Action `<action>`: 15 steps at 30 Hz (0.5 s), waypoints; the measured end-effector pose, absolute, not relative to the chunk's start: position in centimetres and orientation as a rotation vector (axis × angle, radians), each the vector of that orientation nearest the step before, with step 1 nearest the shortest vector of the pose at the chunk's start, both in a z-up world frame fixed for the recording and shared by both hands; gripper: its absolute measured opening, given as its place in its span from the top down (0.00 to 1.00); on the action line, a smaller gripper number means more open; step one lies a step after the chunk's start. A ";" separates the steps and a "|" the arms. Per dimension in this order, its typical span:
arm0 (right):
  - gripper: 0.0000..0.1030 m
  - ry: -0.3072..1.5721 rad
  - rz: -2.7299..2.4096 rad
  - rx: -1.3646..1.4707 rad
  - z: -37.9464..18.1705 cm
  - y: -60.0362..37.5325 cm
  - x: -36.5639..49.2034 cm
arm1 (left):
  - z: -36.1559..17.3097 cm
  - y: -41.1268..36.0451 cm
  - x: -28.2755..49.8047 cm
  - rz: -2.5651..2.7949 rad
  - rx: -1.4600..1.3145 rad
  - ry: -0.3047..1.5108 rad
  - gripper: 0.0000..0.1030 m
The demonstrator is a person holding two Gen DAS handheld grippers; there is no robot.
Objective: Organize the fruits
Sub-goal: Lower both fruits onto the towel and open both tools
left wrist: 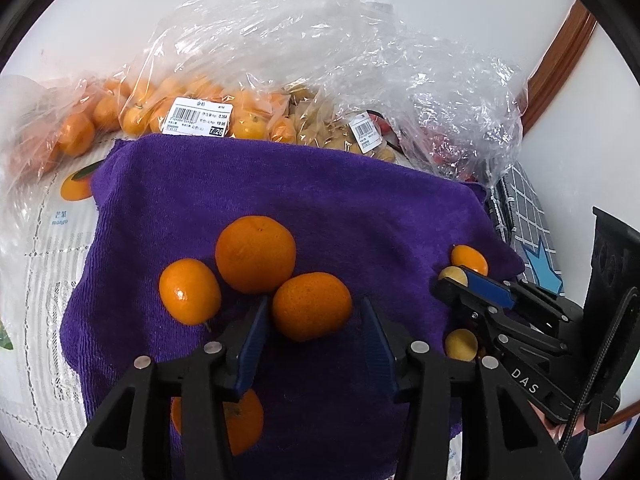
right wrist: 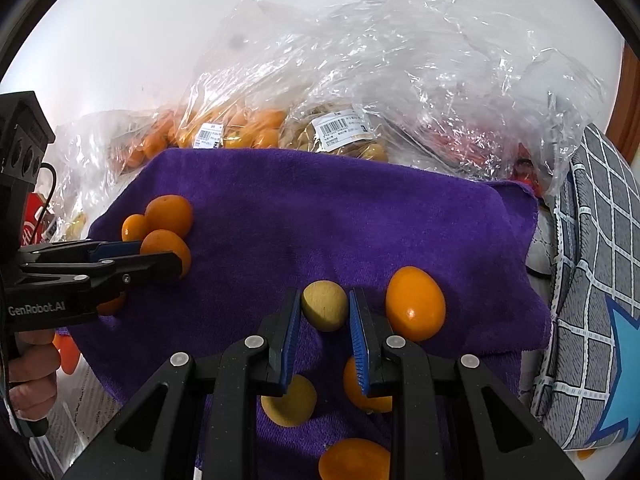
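On the purple towel (right wrist: 320, 208), sorting by kind seems under way. A yellow-green fruit (right wrist: 324, 311) sits between the right gripper (right wrist: 323, 334) fingers, narrowly parted and flanking it; whether they grip it I cannot tell. At the towel's left part, an orange (left wrist: 312, 306) lies between the left gripper (left wrist: 316, 340) fingers, spread wide, holding nothing. Next likely calls for closing and lifting.

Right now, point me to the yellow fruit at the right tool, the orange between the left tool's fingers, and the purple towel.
Yellow fruit (right wrist: 324, 311): right wrist view, middle of its visible face.
Orange (left wrist: 311, 306): left wrist view, centre of its peel.
Purple towel (left wrist: 320, 192): left wrist view, bare cloth beyond the fruit.
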State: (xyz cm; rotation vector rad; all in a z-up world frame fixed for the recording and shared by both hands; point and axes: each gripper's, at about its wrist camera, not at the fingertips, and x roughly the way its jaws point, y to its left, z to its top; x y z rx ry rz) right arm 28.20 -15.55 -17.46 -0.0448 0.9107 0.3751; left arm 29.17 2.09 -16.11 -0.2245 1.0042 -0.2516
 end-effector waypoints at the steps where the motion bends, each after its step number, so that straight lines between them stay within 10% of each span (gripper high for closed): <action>1: 0.77 0.910 0.375 -0.044 -17.5 -15.6 28.2 | -16.1 2.1 29.1 -0.250 -0.221 1.007 0.55; 15: 0.61 0.907 0.344 -0.027 -16.0 -16.2 26.4 | -14.1 2.2 26.7 -0.187 -0.194 1.003 0.53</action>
